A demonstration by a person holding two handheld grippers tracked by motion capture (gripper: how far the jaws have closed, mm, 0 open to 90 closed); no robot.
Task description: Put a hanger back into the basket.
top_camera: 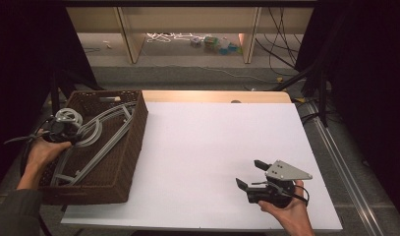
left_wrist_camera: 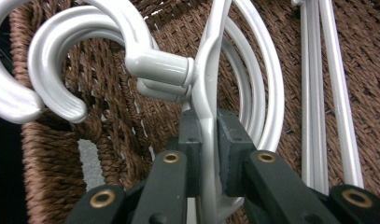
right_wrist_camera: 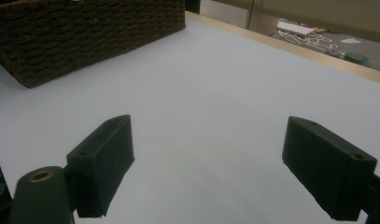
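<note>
Clearly the work in hand is pulling a grey plastic clothes hanger [left_wrist_camera: 207, 93] out of the brown wicker basket [top_camera: 131, 147] that sits at the left edge of the white table [top_camera: 212, 147]. Seen in the left gripper view, the left claw [left_wrist_camera: 208, 149] is pinching the hanger's thin frame just below the swivel hook [left_wrist_camera: 57, 79], its pads pressed against both sides of the plastic. More grey hangers [top_camera: 101, 135] lie stacked in the basket beneath and beside it, their bars running along the basket's length. Over on the near right of the table, the right claw [top_camera: 251, 174] hovers with its jaws spread wide, holding nothing, well apart from the basket. My reading is that the grasp is made and the lift is the step at hand. Next, the left claw would need to raise the hanger straight up, keeping its hook free of the neighbouring hooks so they do not tangle, then carry it over the basket's wall onto the open table.
</note>
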